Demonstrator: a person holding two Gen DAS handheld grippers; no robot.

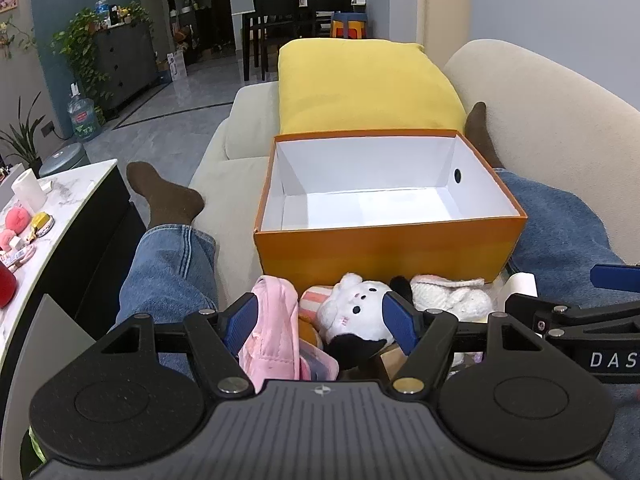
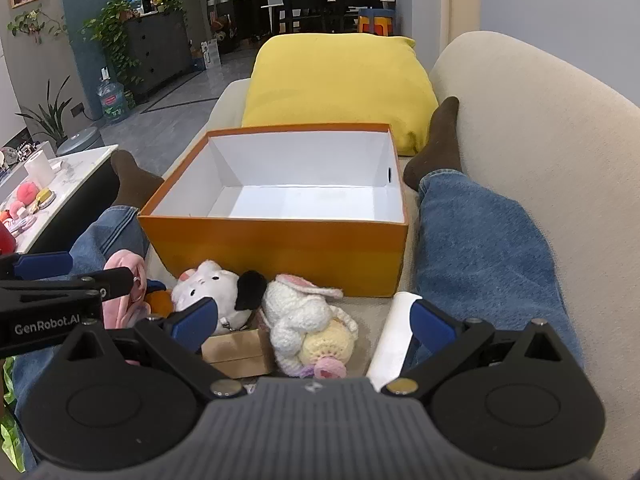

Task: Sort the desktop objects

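Orange box (image 2: 276, 248) sits open beyond the toys; both grippers (image 1: 320, 320) (image 2: 312, 320) spread wide, grasping nothing.

Beige sofa (image 2: 520, 128), grey tiled floor (image 2: 168, 120), dark dining chairs (image 1: 280, 12)

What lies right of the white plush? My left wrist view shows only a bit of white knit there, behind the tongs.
Observer: A crocheted white bunny lies on its side, with a pale yellow part at the end nearest the camera.
Operator: Is anything tucked in front of the plush?
Observer: Yes, a small cardboard box sits just on the near side of the white plush, beside the bunny.
Operator: Are the right tongs gripping anything?
Observer: No. The right tongs stand wide open above the bunny, with neither pad pressing on it.
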